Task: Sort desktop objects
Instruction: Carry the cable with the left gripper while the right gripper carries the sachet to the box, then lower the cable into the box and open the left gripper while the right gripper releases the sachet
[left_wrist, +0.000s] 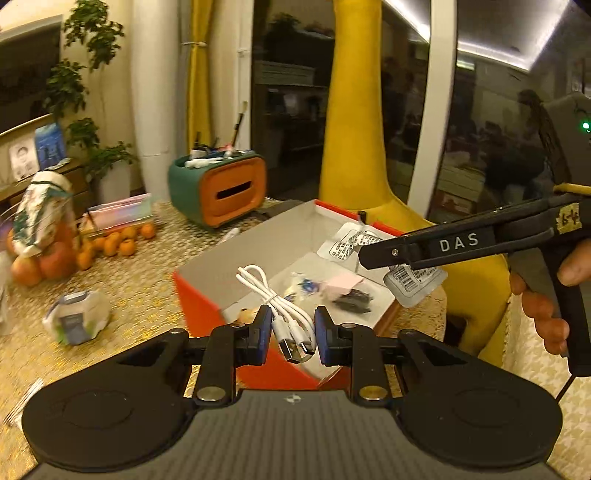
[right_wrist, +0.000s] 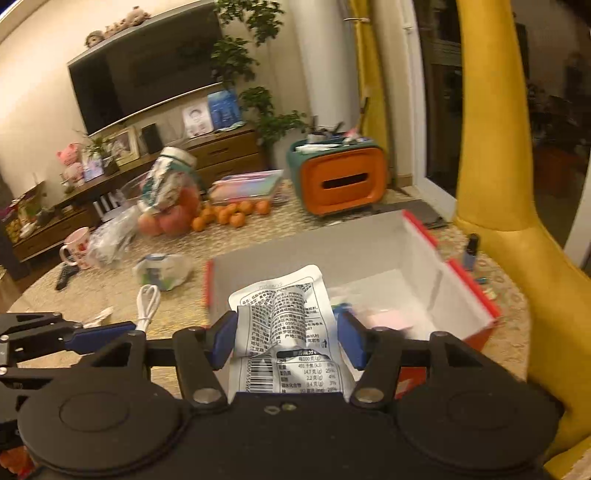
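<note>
White cable (left_wrist: 275, 301) coiled, pinched in left jaws at their tightest, plug ends (left_wrist: 297, 349) hanging toward camera, loop end pointing away over box (left_wrist: 207, 266); long axis running forward along the fingers. Seen from right wrist view: cable (right_wrist: 147, 306) loop sticking up past left gripper (right_wrist: 107, 330), apparently just short of the box's near-left corner, over desk (right_wrist: 110, 295). Silver packet (right_wrist: 280, 325) clamped crumpled in right jaws, about half spread, long axis also along the fingers, printed side up, barcode end nearest camera. From left wrist view: packet (left_wrist: 413, 282) dangling below right gripper (left_wrist: 373, 256) tip, over the box's right wall, hand (left_wrist: 546, 295) on the handle. Box open-topped, red outside, white inside, already holding a second packet (left_wrist: 351, 243), a pink item (left_wrist: 341, 286), a dark bag (left_wrist: 352, 299) and small bits. Both loads ahead of and above the opening; right gripper (right_wrist: 286, 339) likely nearer to a clean drop, pointing down into the cavity. Left gripper (left_wrist: 291, 334) probably needing a bit more forward travel so plugs clear the near wall. Likely next: release over bare white floor at box's far side, avoiding snagging cable on rim. Oranges (left_wrist: 118, 242), organizer (left_wrist: 218, 188), plastic bag (left_wrist: 77, 319) well off to left, not involved.
</note>
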